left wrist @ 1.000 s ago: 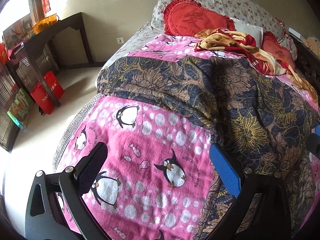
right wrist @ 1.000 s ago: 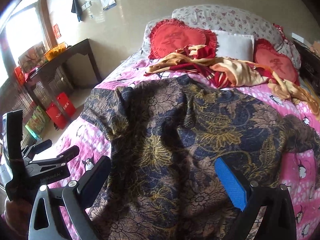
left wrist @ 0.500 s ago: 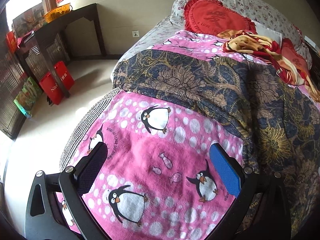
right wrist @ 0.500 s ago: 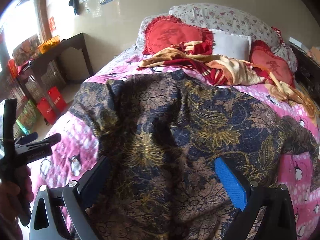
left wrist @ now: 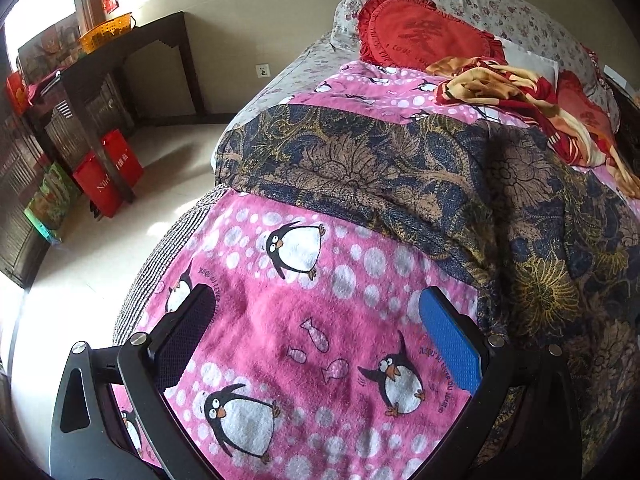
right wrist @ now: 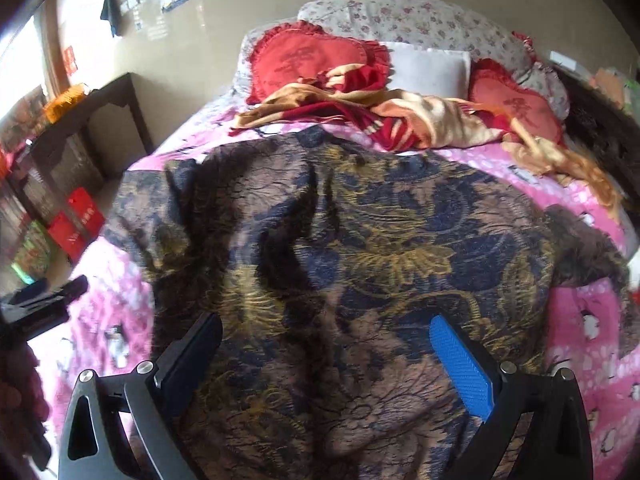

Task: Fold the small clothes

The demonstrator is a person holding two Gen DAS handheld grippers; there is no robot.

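My left gripper (left wrist: 316,320) hangs wide apart over the bed, gripping nothing: one finger a black textured pad, the other faced with a blue dimpled pad (left wrist: 450,344). Under it lies the fuzzy pink blanket (left wrist: 304,320), a terry-like pile printed with white dots, little fish and round-bellied penguins. My right gripper (right wrist: 326,350) is likewise spread wide and empty, its blue ribbed pad (right wrist: 460,364) and black finger framing the garment (right wrist: 360,264), which sits directly beneath. That garment is a thin, crinkled cloth in navy, brown and gold with large floral and leafy figures; it lies spread across the middle of the bed, rumpled into soft ridges, one sleeve-like end reaching the left edge of the mattress (left wrist: 280,152). Beyond it a bunched red-and-tan cloth (right wrist: 360,108) lies in loose folds. Farther back lean two frilled, heart-shaped red cushions (right wrist: 308,60), a plain white pillow (right wrist: 428,68) between them, and flower-sprigged pillows (right wrist: 400,16) behind. Left of the bed, a dark wooden table (left wrist: 120,60) carries an orange perforated basket (left wrist: 106,30).
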